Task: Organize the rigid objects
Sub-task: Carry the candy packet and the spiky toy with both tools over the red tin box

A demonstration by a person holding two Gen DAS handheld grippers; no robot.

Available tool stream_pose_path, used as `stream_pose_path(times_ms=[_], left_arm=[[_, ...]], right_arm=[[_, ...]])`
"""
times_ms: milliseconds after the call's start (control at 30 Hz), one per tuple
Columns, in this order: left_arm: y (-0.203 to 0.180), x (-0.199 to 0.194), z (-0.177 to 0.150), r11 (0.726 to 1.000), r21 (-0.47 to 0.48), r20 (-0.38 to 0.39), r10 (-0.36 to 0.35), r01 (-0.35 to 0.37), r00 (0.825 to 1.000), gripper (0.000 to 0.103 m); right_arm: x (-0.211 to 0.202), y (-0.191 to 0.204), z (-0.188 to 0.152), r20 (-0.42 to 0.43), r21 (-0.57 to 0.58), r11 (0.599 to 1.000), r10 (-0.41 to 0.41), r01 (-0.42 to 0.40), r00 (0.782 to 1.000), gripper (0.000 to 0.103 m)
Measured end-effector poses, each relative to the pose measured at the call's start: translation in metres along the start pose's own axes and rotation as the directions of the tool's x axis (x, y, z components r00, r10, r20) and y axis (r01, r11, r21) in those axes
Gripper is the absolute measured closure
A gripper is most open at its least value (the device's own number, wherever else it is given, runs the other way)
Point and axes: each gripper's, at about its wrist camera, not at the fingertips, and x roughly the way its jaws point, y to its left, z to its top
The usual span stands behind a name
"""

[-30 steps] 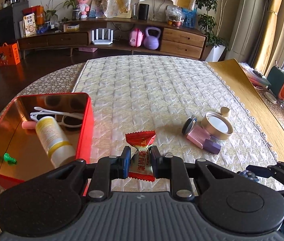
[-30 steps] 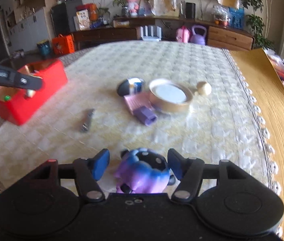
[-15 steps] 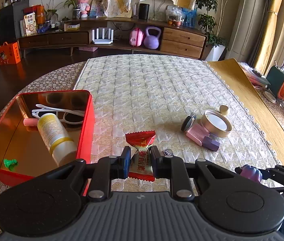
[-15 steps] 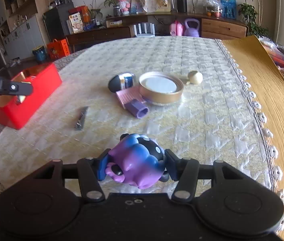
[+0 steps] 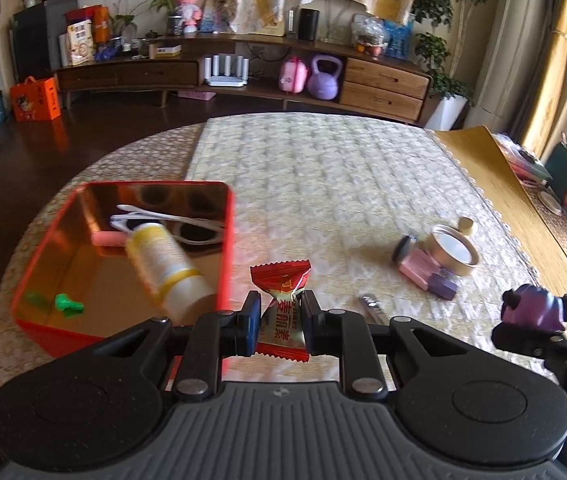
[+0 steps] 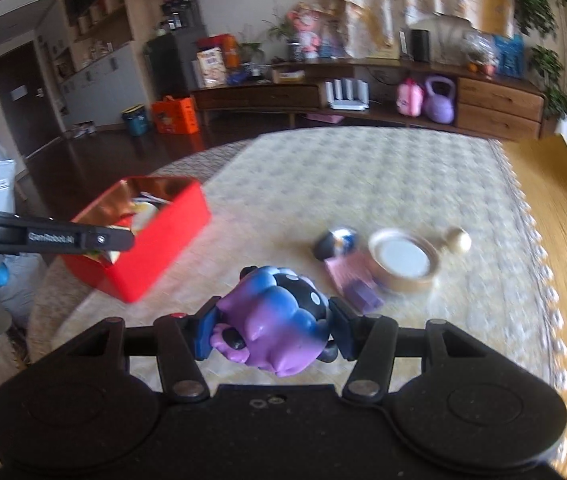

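Observation:
My left gripper (image 5: 280,322) is shut on a red candy wrapper (image 5: 282,308) and holds it above the table, just right of the red tin box (image 5: 225,264). The box holds a white bottle (image 5: 165,262), white glasses (image 5: 187,226) and small green pieces (image 5: 68,304). My right gripper (image 6: 273,334) is shut on a purple and blue toy figure (image 6: 275,320) and holds it above the table. That toy also shows in the left wrist view (image 5: 531,312). The red box shows in the right wrist view (image 6: 163,232) to the left, with my left gripper's side in front of it.
On the cloth lie a round gold tin (image 5: 453,250), a pink and purple block (image 5: 427,276), a dark round case (image 5: 401,248), a small cream knob (image 5: 467,225) and a metal nail clipper (image 5: 373,306). Bare wooden tabletop (image 6: 563,240) lies to the right.
My right gripper has shut on the purple toy and lifted it, swinging left towards the red box. My left gripper keeps the candy and has risen a little.

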Motion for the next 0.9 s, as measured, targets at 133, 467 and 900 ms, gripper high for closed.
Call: stream_pose_path(times_ms=[133, 467, 900], left_arm=[[0.023, -0.008, 0.005, 0.999, -0.021, 0.008, 0.029, -0.028, 1.0, 0.082], [0.079, -0.016, 0.017, 0.993, -0.054, 0.017, 0.108, -0.107, 0.994, 0.082], [0.136, 0.015, 0.035, 0.983, -0.064, -0.035, 0.173, -0.175, 0.984, 0.082]], right_arm=[[0.007, 0.021, 0.015, -0.006, -0.042, 0.998, 0.04, -0.041, 0.999, 0.048], [0.036, 0.076, 0.047, -0.018, -0.142, 0.984, 0.104, -0.105, 0.994, 0.048], [0.098, 0.138, 0.07, -0.061, -0.245, 0.957, 0.147, -0.157, 0.987, 0.048]])
